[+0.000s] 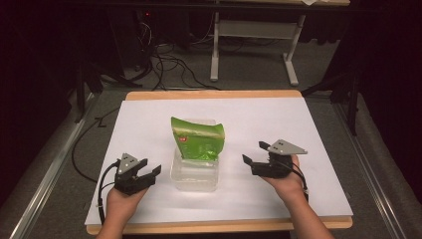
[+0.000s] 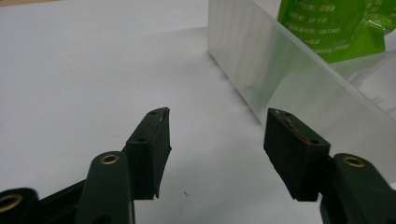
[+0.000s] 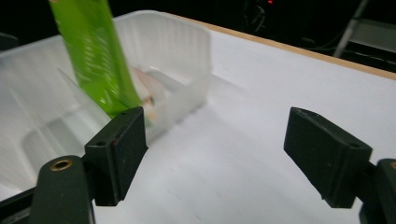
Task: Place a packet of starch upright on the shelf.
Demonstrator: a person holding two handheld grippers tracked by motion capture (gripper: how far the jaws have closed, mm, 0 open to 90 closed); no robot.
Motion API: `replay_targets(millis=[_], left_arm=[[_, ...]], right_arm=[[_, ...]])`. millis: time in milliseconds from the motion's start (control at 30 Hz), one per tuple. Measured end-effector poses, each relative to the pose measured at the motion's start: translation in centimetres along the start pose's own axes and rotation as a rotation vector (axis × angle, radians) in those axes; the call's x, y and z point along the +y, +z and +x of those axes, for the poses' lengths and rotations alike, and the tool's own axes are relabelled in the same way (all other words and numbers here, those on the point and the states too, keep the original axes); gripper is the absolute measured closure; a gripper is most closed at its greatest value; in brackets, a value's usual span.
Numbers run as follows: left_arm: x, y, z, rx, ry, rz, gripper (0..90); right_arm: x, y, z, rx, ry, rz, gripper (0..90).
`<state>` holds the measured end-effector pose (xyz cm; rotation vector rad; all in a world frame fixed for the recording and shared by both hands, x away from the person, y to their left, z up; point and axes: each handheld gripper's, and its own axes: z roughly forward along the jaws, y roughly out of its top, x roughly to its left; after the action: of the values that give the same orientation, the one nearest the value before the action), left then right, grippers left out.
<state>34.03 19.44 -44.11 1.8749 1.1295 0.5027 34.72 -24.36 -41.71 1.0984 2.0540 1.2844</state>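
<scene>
green pouch [image 1: 197, 138] upright in clear tub [image 1: 194, 178], long axis vertical, top up

High view: fixed above my side, looking forward and down over the whole white table [image 1: 278, 124]. Left gripper view: low over the tabletop, facing along my jaws, clear container [image 2: 280, 79] close at 1 o'clock. Right gripper view: equally low, container at 10 o'clock. All three share the container and its green bag [image 1: 196, 137].

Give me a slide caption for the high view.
Green pouch standing in a clear plastic tub on a white board, flanked by open left tongs and right tongs.
</scene>
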Motion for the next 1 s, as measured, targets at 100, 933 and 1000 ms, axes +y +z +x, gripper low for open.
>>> replay_targets(millis=[100, 933, 1000], left_arm=[[0.0, 0.0, 0.0, -0.001, 0.003, 0.003, 41.5], [-0.1, 0.3, -0.4, 0.01, 0.019, 0.019, 41.5], [-0.1, 0.3, -0.4, 0.007, 0.017, 0.019, 41.5]], right_arm=[[-1.0, -1.4, -1.2, -0.024, 0.011, 0.004, 23.0], [-4.4, -5.3, -3.6, -0.065, 0.03, 0.038, 27.6], [-4.5, -5.4, -3.9, -0.069, 0.041, 0.037, 27.9]])
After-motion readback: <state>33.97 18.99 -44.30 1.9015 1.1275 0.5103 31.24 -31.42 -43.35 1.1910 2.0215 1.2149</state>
